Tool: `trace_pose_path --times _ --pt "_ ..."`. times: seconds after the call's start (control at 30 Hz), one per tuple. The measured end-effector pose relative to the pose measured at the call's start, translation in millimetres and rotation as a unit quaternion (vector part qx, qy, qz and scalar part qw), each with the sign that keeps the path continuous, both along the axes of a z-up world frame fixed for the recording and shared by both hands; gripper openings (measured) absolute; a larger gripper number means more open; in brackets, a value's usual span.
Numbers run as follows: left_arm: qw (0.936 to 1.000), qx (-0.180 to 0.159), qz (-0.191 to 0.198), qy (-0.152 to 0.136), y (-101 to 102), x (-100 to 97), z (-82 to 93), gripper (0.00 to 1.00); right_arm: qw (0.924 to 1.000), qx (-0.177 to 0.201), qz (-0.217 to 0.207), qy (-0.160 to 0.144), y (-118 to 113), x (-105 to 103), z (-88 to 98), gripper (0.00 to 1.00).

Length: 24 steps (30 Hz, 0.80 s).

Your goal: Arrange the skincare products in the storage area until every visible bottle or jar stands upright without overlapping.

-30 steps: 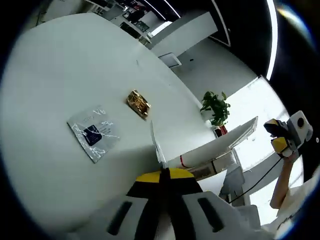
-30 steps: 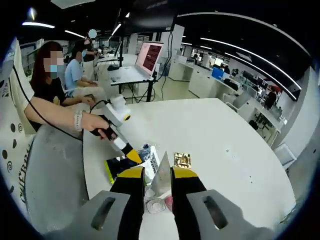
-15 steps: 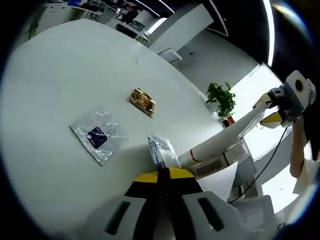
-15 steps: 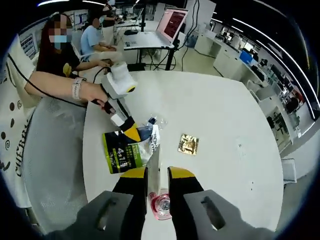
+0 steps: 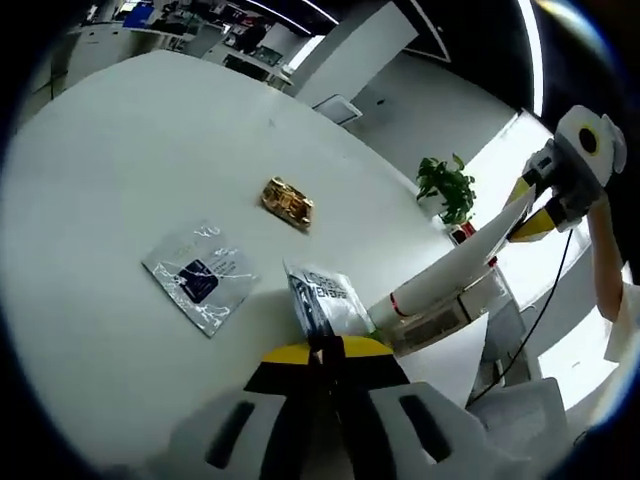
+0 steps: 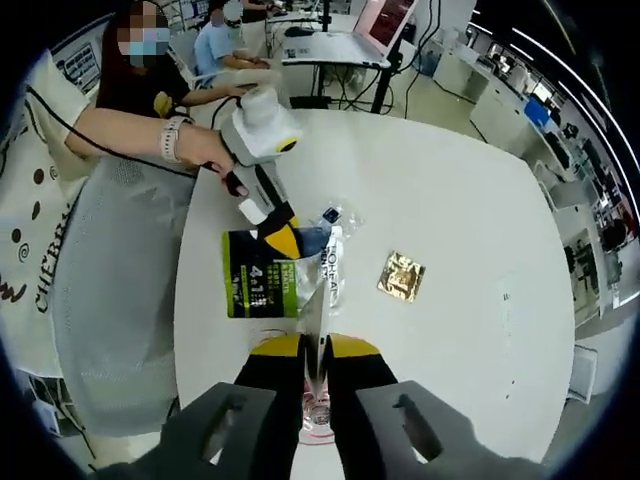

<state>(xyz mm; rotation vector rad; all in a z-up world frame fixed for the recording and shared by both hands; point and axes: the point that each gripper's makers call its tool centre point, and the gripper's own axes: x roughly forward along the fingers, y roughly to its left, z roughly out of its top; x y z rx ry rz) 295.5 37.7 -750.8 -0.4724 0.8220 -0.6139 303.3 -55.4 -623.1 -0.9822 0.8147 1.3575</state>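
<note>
Two grippers, left gripper jaws pinching green pouch, right gripper jaws gripping white tube pointing away lengthwise.

We see a smooth, matt white tabletop with a soft, even sheen. On it lies a small gold foil sachet, crinkled and brightly reflective, and a flat silvery foil packet with a dark blue printed patch, glossy and lightly wrinkled. In the right gripper view, a green and black printed plastic pouch looks smooth and slightly shiny (its film creased near the top). Beneath the jaws sits a clear glossy plastic lid over something pink. The 2 grippers' bodies look like matt grey plastic with yellow tips.
</note>
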Motion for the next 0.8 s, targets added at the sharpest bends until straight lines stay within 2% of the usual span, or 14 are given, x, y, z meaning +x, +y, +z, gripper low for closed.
trace_pose_path --times 0.07,0.23,0.33,0.43,0.57,0.8 --pt "0.9999 0.010 -0.007 -0.002 -0.9 -1.3 -2.2 0.05 0.9997 -0.006 0.022 -0.004 -0.4 -0.1 0.2 0.08" --pt "0.9995 0.022 -0.016 -0.013 -2.1 -1.9 -1.2 0.07 0.9992 -0.009 0.038 0.000 -1.4 0.6 0.0 0.08" --pt "0.9971 0.055 -0.043 -0.030 -0.3 -5.0 -3.8 0.13 0.9990 -0.010 0.044 0.001 -1.2 0.8 -0.4 0.08" --pt "0.9962 0.062 -0.049 -0.037 -4.4 -6.6 -0.5 0.18 0.9986 -0.014 0.050 0.002 -1.2 0.9 -0.5 0.08" --pt "0.9906 0.101 -0.073 -0.056 -3.5 -8.4 0.0 0.23 0.9986 -0.016 0.051 -0.001 -1.2 2.5 -0.4 0.09" --pt "0.9751 0.167 -0.117 -0.089 -4.8 -14.9 0.1 0.31 0.9992 -0.007 0.034 -0.020 -3.3 9.5 8.3 0.15"
